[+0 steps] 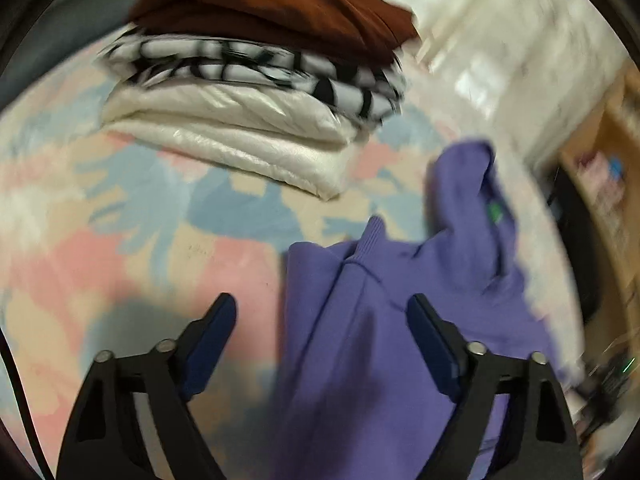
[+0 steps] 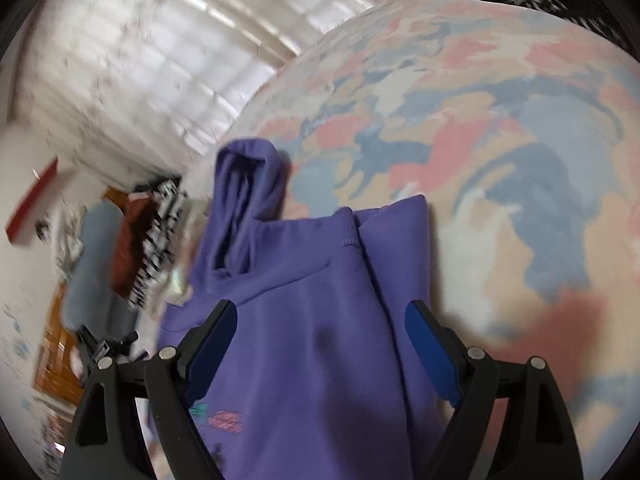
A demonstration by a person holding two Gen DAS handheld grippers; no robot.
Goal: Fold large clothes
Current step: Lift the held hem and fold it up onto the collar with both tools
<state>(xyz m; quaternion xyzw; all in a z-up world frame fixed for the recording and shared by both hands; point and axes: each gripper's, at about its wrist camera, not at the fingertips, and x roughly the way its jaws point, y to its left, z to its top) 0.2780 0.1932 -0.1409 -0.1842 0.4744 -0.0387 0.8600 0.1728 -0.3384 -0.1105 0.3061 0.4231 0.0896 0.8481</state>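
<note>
A purple hooded sweatshirt (image 1: 384, 292) lies partly folded on the pastel patterned bed cover (image 1: 120, 240). Its hood points toward the bed's edge. In the left wrist view my left gripper (image 1: 322, 306) hangs open above the sweatshirt's left edge, nothing between its blue pads. The right wrist view shows the same sweatshirt (image 2: 316, 300) from the other side, hood (image 2: 246, 184) at the upper left, a small print near the bottom. My right gripper (image 2: 320, 312) is open over the sweatshirt's body and holds nothing.
A stack of folded clothes (image 1: 256, 92) sits at the back of the bed: brown on top, black-and-white in the middle, white at the bottom. The bed's edge (image 2: 256, 104) drops to a pale tiled floor (image 2: 140, 60). Wooden furniture (image 1: 604, 168) and clutter stand beyond.
</note>
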